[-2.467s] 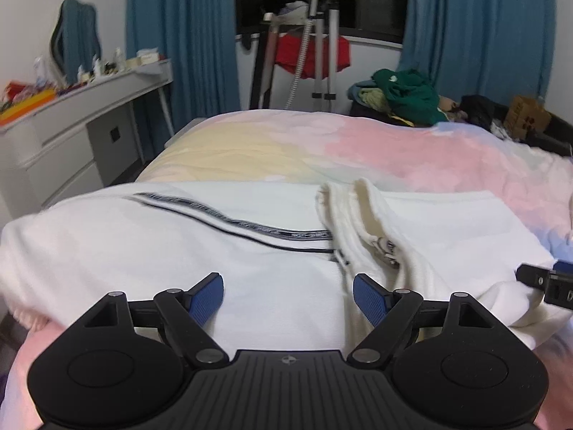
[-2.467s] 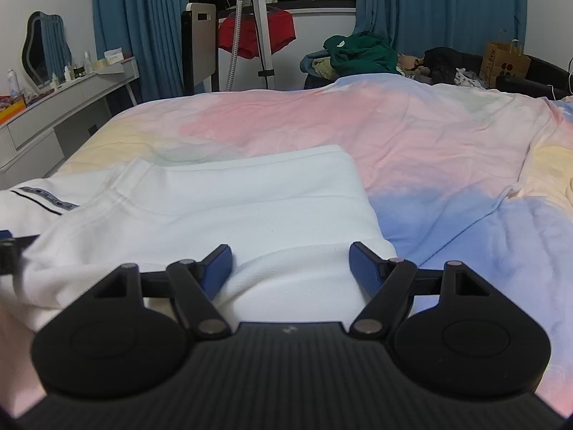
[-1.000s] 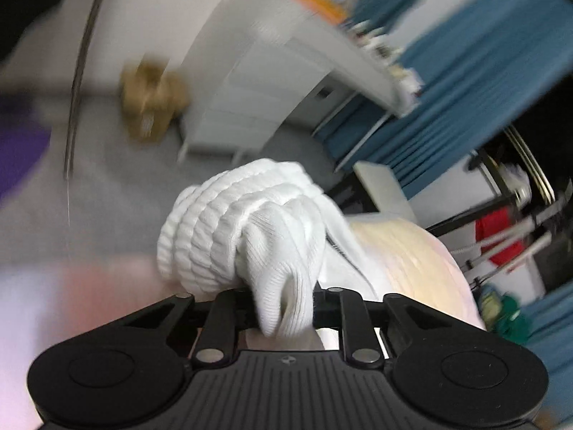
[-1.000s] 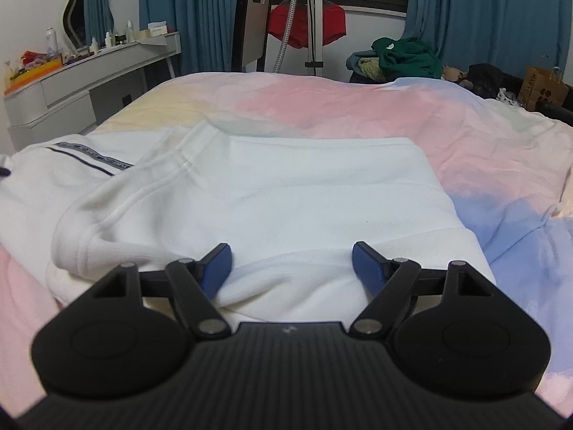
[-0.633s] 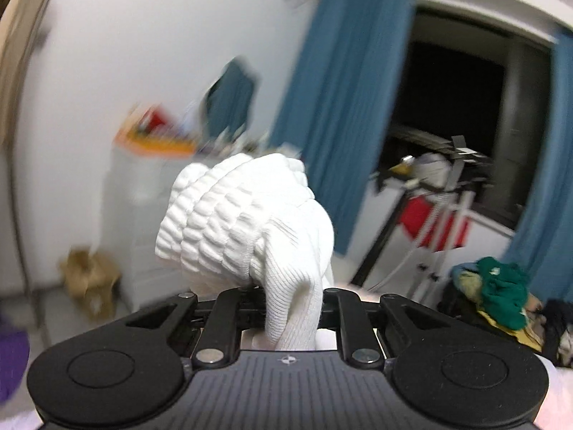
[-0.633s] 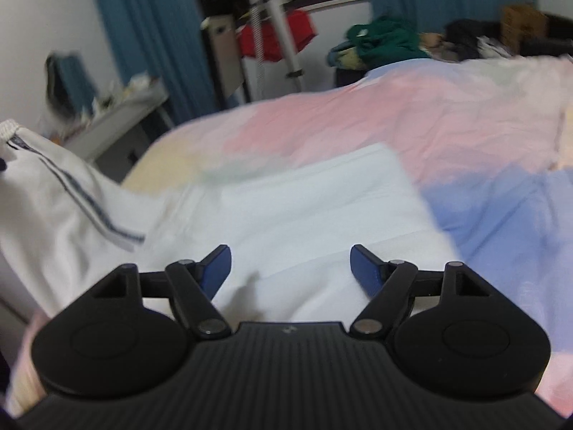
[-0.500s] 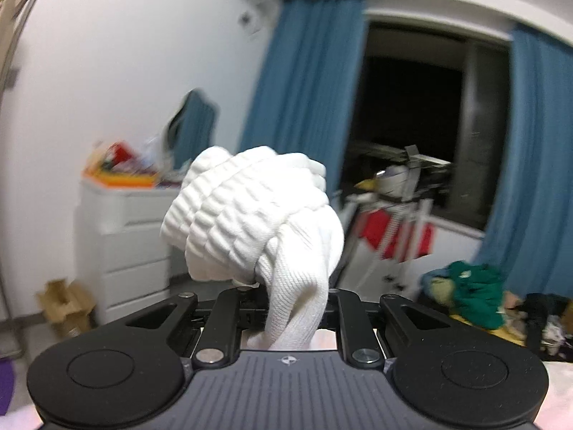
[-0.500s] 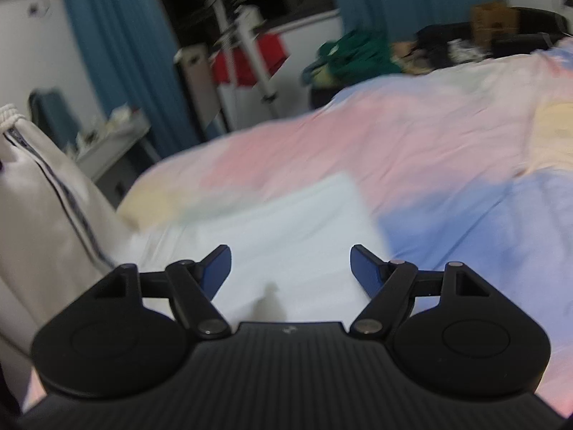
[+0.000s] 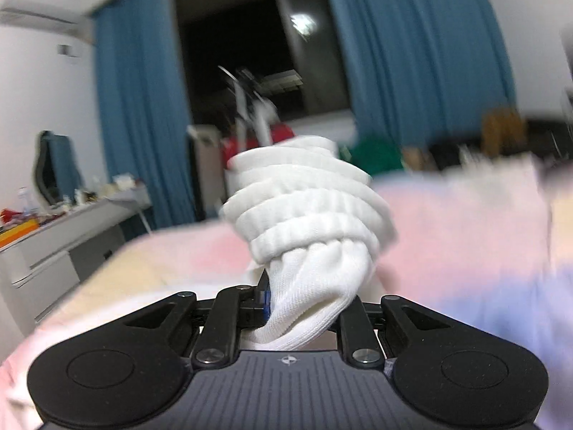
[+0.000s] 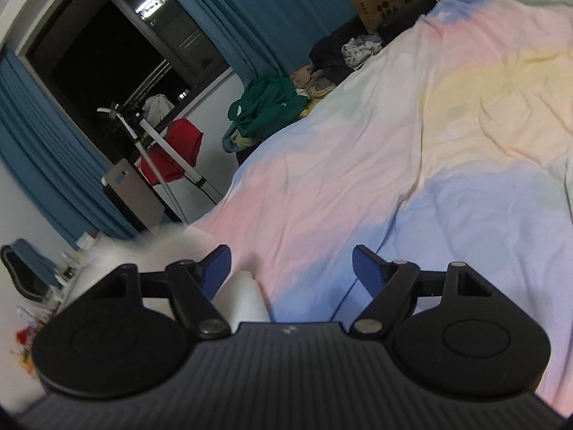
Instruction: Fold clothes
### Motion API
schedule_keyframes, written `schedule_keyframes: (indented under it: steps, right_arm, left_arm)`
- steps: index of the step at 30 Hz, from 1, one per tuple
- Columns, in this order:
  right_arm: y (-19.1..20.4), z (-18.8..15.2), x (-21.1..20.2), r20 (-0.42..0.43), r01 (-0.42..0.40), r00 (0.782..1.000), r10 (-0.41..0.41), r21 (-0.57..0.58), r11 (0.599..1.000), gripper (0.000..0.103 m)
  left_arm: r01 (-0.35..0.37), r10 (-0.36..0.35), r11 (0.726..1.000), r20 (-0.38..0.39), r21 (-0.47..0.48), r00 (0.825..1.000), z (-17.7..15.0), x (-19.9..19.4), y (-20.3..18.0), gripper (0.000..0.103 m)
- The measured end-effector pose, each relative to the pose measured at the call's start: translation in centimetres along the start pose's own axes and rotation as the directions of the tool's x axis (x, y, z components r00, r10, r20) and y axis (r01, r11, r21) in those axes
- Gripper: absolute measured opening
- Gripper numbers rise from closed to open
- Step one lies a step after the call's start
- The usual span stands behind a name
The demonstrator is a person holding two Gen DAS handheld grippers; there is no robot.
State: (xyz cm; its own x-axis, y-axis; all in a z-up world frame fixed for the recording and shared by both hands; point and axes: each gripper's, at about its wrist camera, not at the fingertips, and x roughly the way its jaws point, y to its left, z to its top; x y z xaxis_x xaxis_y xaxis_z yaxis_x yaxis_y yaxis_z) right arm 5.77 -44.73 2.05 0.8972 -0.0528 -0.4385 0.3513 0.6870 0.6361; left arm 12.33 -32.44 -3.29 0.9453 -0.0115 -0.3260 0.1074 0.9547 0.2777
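My left gripper (image 9: 302,299) is shut on the bunched ribbed hem of a white garment (image 9: 308,215), held up above the pastel bedspread (image 9: 465,236). The cloth fills the gap between the fingers and hides the pads. In the right wrist view my right gripper (image 10: 292,267) is open and empty, tilted, above the bedspread (image 10: 394,165). A blurred part of the white garment (image 10: 240,297) shows at its lower left, under the left finger.
A white dresser (image 9: 61,247) with clutter stands at the left. Blue curtains (image 9: 412,53) frame a dark window. A drying rack with a red cloth (image 10: 175,150) and a pile of green and dark clothes (image 10: 272,104) lie beyond the bed. A paper bag (image 10: 379,0) stands far right.
My left gripper, still shut on the white garment, has swung right towards the bed. My right gripper has tilted and moved right, so most of the white garment has left its view.
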Motion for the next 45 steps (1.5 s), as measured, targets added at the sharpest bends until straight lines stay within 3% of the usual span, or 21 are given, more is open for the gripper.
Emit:
schedule_keyframes:
  steps: [3, 5, 7, 9, 12, 14, 19, 22, 25, 29, 34, 38, 41, 43, 45]
  right_arm:
    - [-0.5, 0.1, 0.6, -0.026, -0.048, 0.998, 0.049, 0.023, 0.999, 0.077]
    - [-0.7, 0.0, 1.1, -0.05, -0.086, 0.995, 0.089, 0.05, 0.995, 0.077]
    - [-0.4, -0.1, 1.5, -0.073, -0.123, 0.989, 0.128, 0.066, 0.99, 0.077]
    - [-0.1, -0.1, 1.9, -0.098, -0.161, 0.981, 0.168, 0.071, 0.984, 0.077]
    - [0.6, -0.6, 2.3, -0.146, -0.191, 0.969, 0.198, 0.063, 0.98, 0.08]
    - [1.1, -1.0, 2.6, -0.181, -0.21, 0.959, 0.218, 0.066, 0.976, 0.081]
    - [2.8, -2.6, 3.5, -0.275, -0.23, 0.93, 0.243, 0.08, 0.97, 0.081]
    - [4.5, -3.9, 4.2, -0.321, -0.22, 0.921, 0.219, 0.034, 0.975, 0.082]
    - [6.0, -5.1, 4.7, -0.336, -0.207, 0.923, 0.189, -0.019, 0.978, 0.082]
    - [7.2, -5.8, 6.0, -0.289, -0.168, 0.946, 0.145, -0.057, 0.984, 0.082]
    - [8.0, -6.6, 8.2, -0.217, -0.117, 0.971, 0.096, -0.082, 0.99, 0.083]
    - [7.5, -7.0, 8.7, -0.188, -0.126, 0.977, 0.106, -0.101, 0.987, 0.081]
    - [7.0, -7.0, 8.4, -0.167, -0.122, 0.98, 0.105, -0.094, 0.988, 0.067]
    - [6.9, -6.9, 7.9, -0.162, -0.113, 0.982, 0.096, -0.102, 0.988, 0.047]
    - [7.2, -6.8, 7.2, -0.155, -0.117, 0.983, 0.096, -0.128, 0.985, 0.041]
  left_arm:
    - [-0.004, 0.002, 0.997, 0.026, 0.081, 1.0, -1.1, 0.4, -1.3, 0.02]
    - [0.022, -0.022, 0.996, 0.003, 0.084, 1.0, -0.7, 0.8, -1.3, 0.023]
    - [0.06, -0.058, 0.992, -0.028, 0.11, 0.998, -0.5, 0.8, -1.0, 0.032]
    - [0.089, -0.084, 0.983, -0.037, 0.16, 0.996, -1.0, 0.5, -0.2, 0.053]
    - [0.121, -0.116, 0.967, -0.037, 0.226, 0.993, -2.0, 0.0, 1.9, 0.073]
    - [0.14, -0.131, 0.957, -0.052, 0.254, 0.99, -2.7, -1.2, 4.1, 0.08]
    - [0.144, -0.12, 0.966, -0.119, 0.217, 0.986, -4.0, -3.0, 10.9, 0.081]
    - [0.104, -0.082, 0.971, -0.107, 0.214, 0.991, -4.4, -2.8, 13.8, 0.081]
    - [0.064, -0.046, 0.986, -0.117, 0.153, 0.992, -4.9, -1.5, 17.1, 0.081]
    - [0.032, -0.023, 0.996, -0.117, 0.078, 0.993, -5.0, -1.7, 21.0, 0.082]
    - [0.033, -0.049, 0.995, -0.175, -0.097, 0.983, -6.2, -3.2, 23.9, 0.082]
    - [0.035, -0.11, 0.95, -0.227, -0.311, 0.968, -6.8, -3.2, 27.3, 0.083]
    - [0.054, -0.185, 0.889, -0.25, -0.454, 0.95, -7.4, -2.7, 30.0, 0.083]
    - [0.053, -0.211, 0.859, -0.258, -0.509, 0.943, -8.0, -2.9, 31.3, 0.082]
    - [0.051, -0.226, 0.836, -0.257, -0.546, 0.94, -8.3, -2.7, 32.3, 0.079]
